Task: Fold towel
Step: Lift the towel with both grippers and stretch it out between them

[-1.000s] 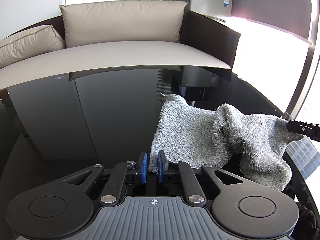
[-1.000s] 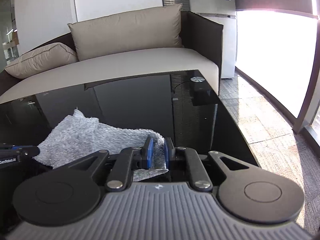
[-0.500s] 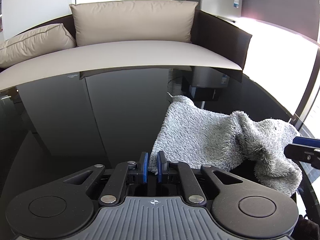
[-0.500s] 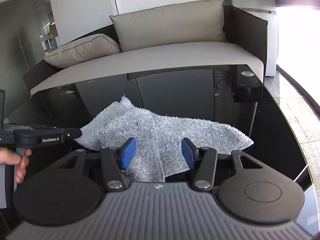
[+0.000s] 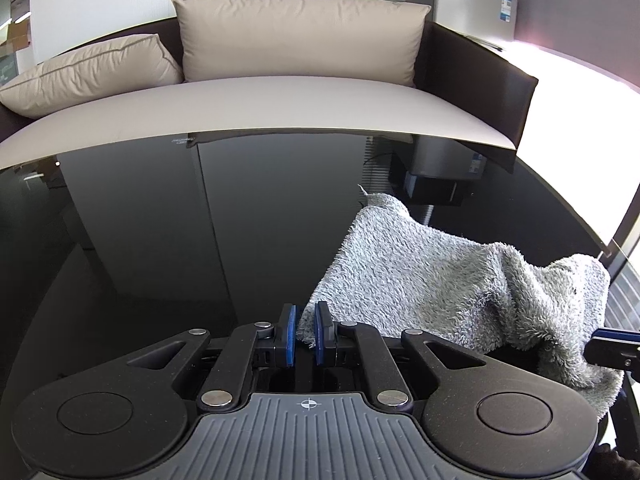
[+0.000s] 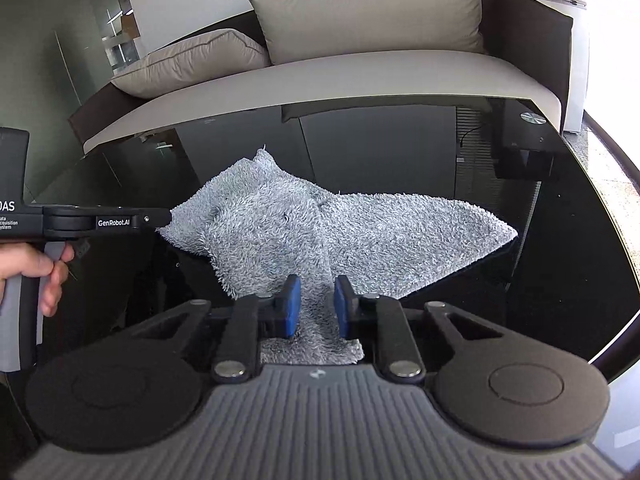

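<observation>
A grey fluffy towel (image 5: 420,280) lies rumpled on the black glass table (image 5: 160,240). My left gripper (image 5: 304,334) is shut on the towel's near left corner, which sticks out between the blue pads. In the right wrist view the towel (image 6: 360,232) spreads ahead, and a bunched fold of it runs between the pads of my right gripper (image 6: 317,306). Those jaws are closing with a gap still showing. The left gripper (image 6: 166,218) reaches the towel's left edge there. The right gripper's tip (image 5: 600,342) shows under the towel's raised right end.
A beige sofa (image 5: 280,104) with cushions (image 5: 300,36) stands behind the table's far edge (image 6: 400,100). A hand (image 6: 28,268) holds the left gripper's handle. A silver fridge (image 5: 472,4) is at the back right. A small round disc (image 6: 532,118) lies near the table's right corner.
The right jaws opened wide, letting the lifted towel end sink, then narrowed around a fold nearer the middle. The right view swung left. The left gripper kept its hold and shifted slightly.
</observation>
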